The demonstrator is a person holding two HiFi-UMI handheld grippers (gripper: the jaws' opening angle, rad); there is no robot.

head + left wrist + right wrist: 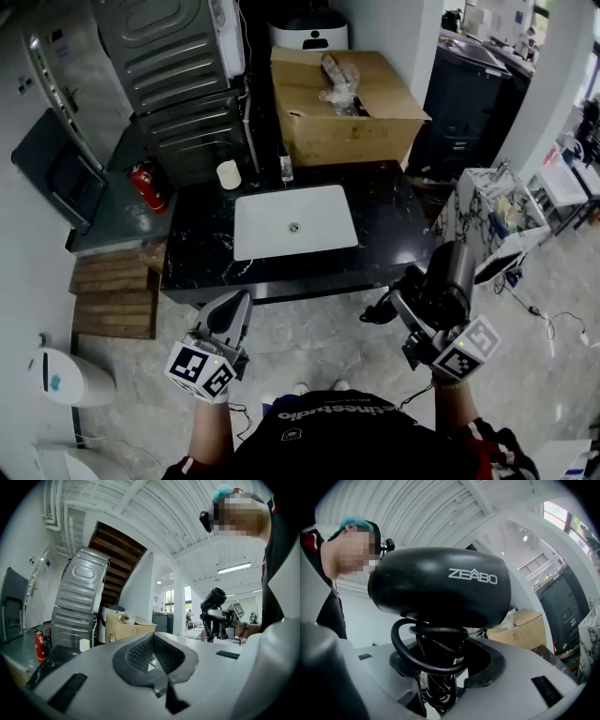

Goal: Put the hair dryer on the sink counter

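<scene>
1. Grip of the right gripper point(420, 307): its jaws are closed on the handle of the black, rounded plastic hair dryer point(448, 281), around which a black cord point(426, 658) is wound in loops.
2. In the right gripper view, the hair dryer's barrel point(440, 585) is seen lying crosswise above the right gripper point(440, 667), with white lettering on its side.
3. The hair dryer is held in the air over the pale floor, near the front right corner of the black marble sink counter point(394, 225) and not resting on it.
4. The left gripper point(234, 314) is held low before the counter's front left part. In the left gripper view its jaws point(152, 653) are seen brought together with nothing between them.
5. A white rectangular basin point(319, 230) is set into the middle of the counter.
6. Behind the basin, a white cylinder point(228, 174) and a small clear bottle point(286, 169) are seen on the counter, and an open brown cardboard box point(347, 131) is seen beyond them.
7. A red fire extinguisher point(150, 187) is seen at the counter's left end.
</scene>
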